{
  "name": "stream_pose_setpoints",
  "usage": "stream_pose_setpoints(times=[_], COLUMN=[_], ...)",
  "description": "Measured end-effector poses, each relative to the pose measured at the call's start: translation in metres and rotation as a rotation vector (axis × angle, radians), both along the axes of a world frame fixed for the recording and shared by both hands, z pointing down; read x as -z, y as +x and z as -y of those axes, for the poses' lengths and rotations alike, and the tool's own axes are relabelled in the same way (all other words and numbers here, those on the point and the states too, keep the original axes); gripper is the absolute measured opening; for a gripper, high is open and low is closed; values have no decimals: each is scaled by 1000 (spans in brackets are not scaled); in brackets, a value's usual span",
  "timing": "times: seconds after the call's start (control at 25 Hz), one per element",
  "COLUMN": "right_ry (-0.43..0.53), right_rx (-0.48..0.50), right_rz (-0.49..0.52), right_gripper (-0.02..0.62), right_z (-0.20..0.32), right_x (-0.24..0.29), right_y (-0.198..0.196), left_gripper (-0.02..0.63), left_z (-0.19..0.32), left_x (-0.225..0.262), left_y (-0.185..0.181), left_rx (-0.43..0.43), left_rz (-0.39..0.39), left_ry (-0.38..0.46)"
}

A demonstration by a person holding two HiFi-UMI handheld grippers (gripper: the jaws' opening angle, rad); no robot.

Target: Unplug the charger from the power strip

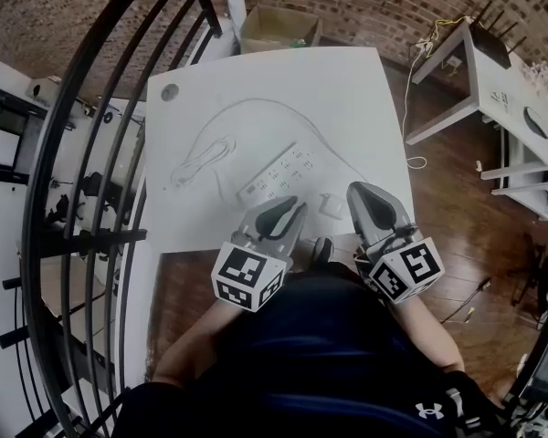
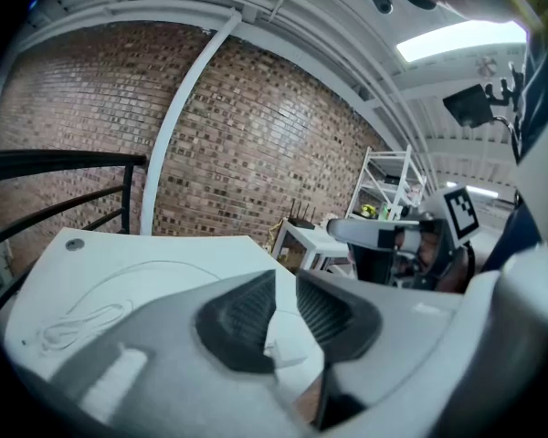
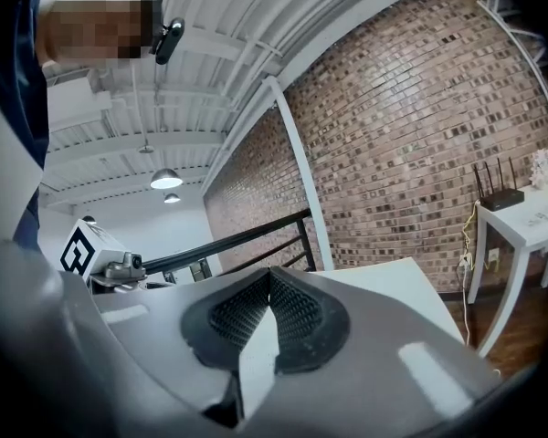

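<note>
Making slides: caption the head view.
Left tongs and right tongs poised at the near edge of a white table, beside a power strip and coiled cable.

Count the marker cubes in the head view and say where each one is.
2. One marker cube sits at the back of the left gripper, lower centre-left; the other at the back of the right gripper, lower centre-right. None seems hidden.

Our grey moulded left gripper (image 1: 289,211) and right gripper (image 1: 364,195) each carry a black-and-white marker cube (image 1: 247,276) behind the jaws; we wear a dark navy shirt (image 1: 329,354).
</note>
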State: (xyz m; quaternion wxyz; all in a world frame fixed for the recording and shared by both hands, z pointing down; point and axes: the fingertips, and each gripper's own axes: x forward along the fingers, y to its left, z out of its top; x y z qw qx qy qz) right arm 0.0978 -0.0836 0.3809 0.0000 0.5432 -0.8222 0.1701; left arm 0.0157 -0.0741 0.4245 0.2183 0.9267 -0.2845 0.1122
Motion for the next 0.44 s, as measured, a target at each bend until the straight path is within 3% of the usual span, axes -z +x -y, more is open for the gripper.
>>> stream_pose_setpoints(times=[0.44], right_ry=[-6], right_rx=[3], right_rz=[-11], right_gripper=[11], right_z=[0], right_x=[-2], right_y=[5], left_gripper=[71], left_z=[-2], left_x=[-6], left_y=[9], left_rx=[-14], left_rz=[20], left_ry=[0])
